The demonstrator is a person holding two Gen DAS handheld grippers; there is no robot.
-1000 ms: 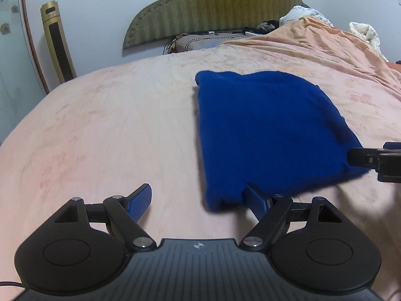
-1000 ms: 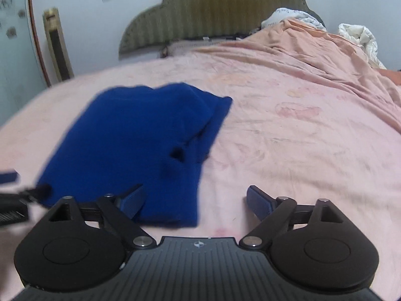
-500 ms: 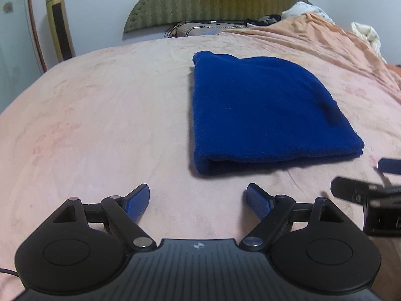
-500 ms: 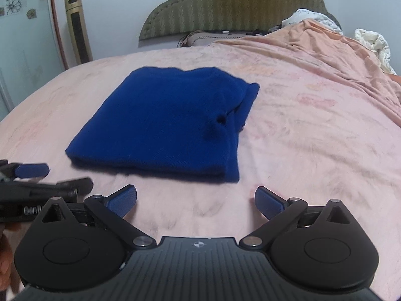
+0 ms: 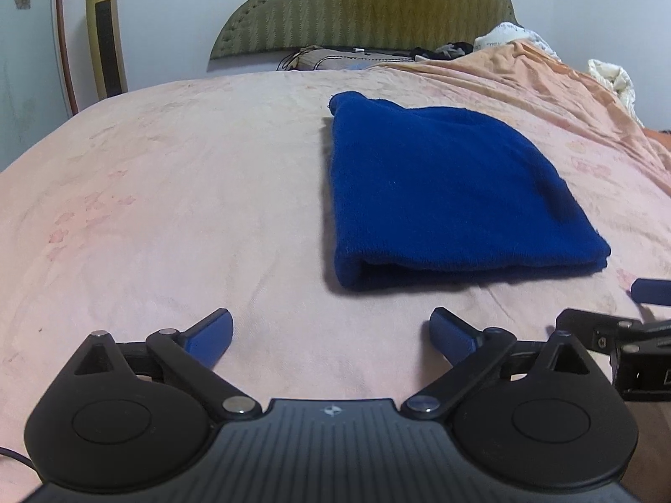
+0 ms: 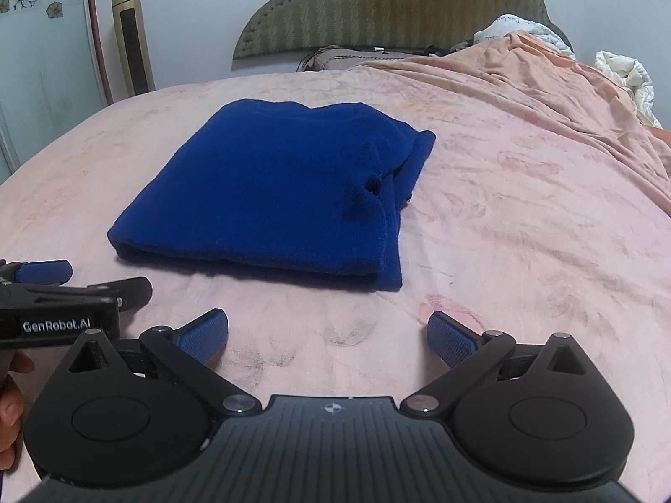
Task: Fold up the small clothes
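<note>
A dark blue knitted garment (image 5: 444, 193) lies folded into a thick rectangle on the pink bed sheet (image 5: 188, 193); it also shows in the right wrist view (image 6: 276, 193). My left gripper (image 5: 331, 335) is open and empty, hovering over bare sheet short of the garment's near edge. My right gripper (image 6: 327, 333) is open and empty, also short of the garment's near edge. Each gripper shows at the side of the other's view, the right one (image 5: 629, 322) and the left one (image 6: 63, 289), both apart from the cloth.
A green padded headboard (image 5: 369, 4) and pillows stand at the far end. An orange quilt (image 6: 566, 79) is heaped at the far right. A gold tower fan (image 5: 105, 37) stands by the wall on the left.
Both grippers have drawn back from the garment toward the near side of the bed. The garment lies still, folded.
</note>
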